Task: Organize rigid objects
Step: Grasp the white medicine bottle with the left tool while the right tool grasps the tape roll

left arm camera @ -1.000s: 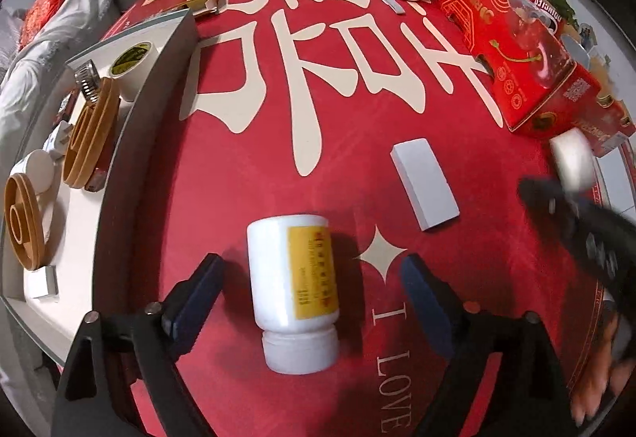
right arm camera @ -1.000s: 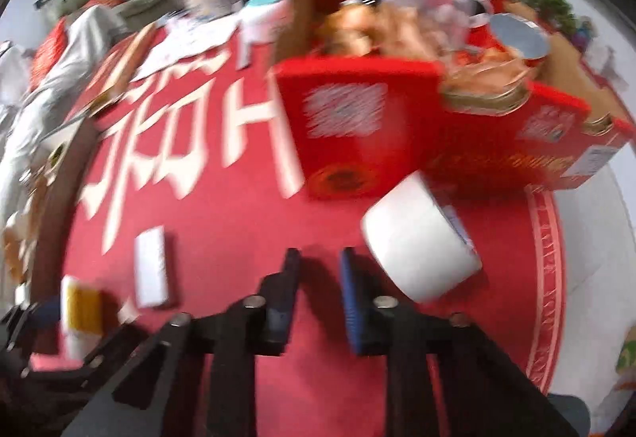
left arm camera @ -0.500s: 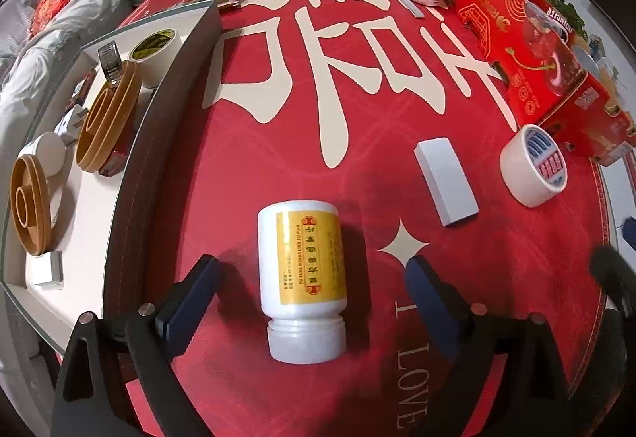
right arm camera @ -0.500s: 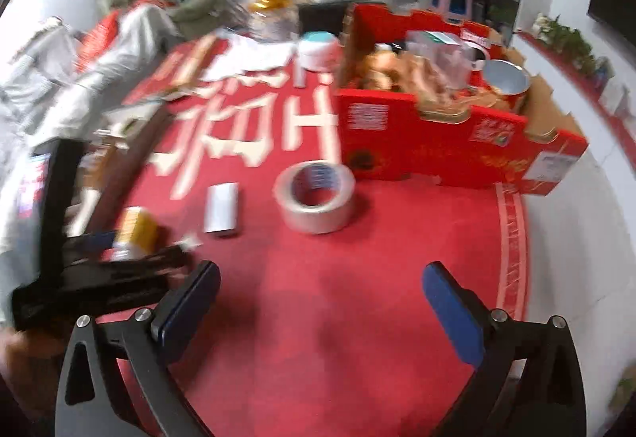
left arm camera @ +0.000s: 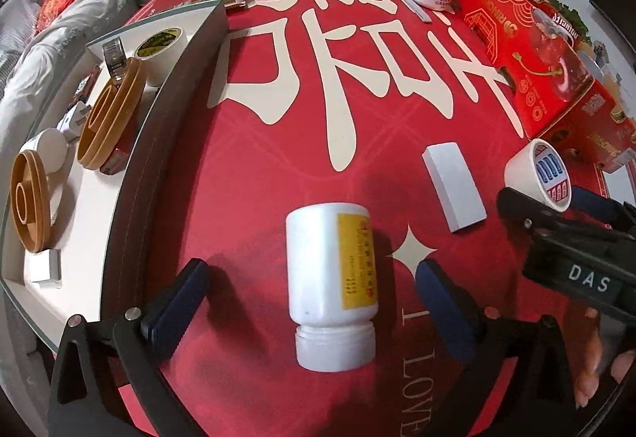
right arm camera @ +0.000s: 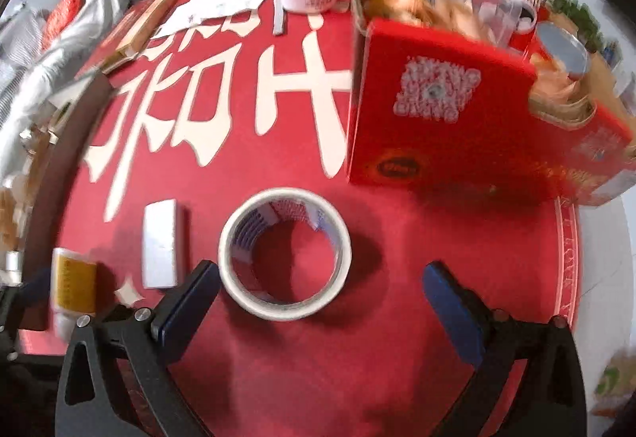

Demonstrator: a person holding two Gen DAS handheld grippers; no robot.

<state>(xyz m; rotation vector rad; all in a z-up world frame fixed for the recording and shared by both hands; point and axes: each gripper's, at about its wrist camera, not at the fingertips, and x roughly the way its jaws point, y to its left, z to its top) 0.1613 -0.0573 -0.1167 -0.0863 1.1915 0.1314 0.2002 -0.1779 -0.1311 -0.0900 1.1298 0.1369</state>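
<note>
Both grippers are spread wide and holding nothing. From where I stand, the left gripper (left arm camera: 310,302) straddles a white pill bottle (left arm camera: 332,284) lying on its side on the red desk (left arm camera: 278,178), cap toward the gripper, with clear gaps on either side. The right gripper (right arm camera: 322,298) sits low over a roll of white tape (right arm camera: 284,252) lying flat, and its left finger (right arm camera: 187,298) is just beside the roll's rim, while the other stands well apart.

The worry with the bottle is that it's round and lying loose: if one pad touches before the other, I'd expect it to roll sideways or squirt out toward the cap end. The tape looks off-centre between the fingers, so closing now would likely shove it across the cloth first, perhaps into the small white block (right arm camera: 161,244) just beside it. The two grippers are also working close together; a careless swing could knock one into the other. The tray (left arm camera: 131,174) at the desk's left already holds tape and rings, so room there looks tight.
</note>
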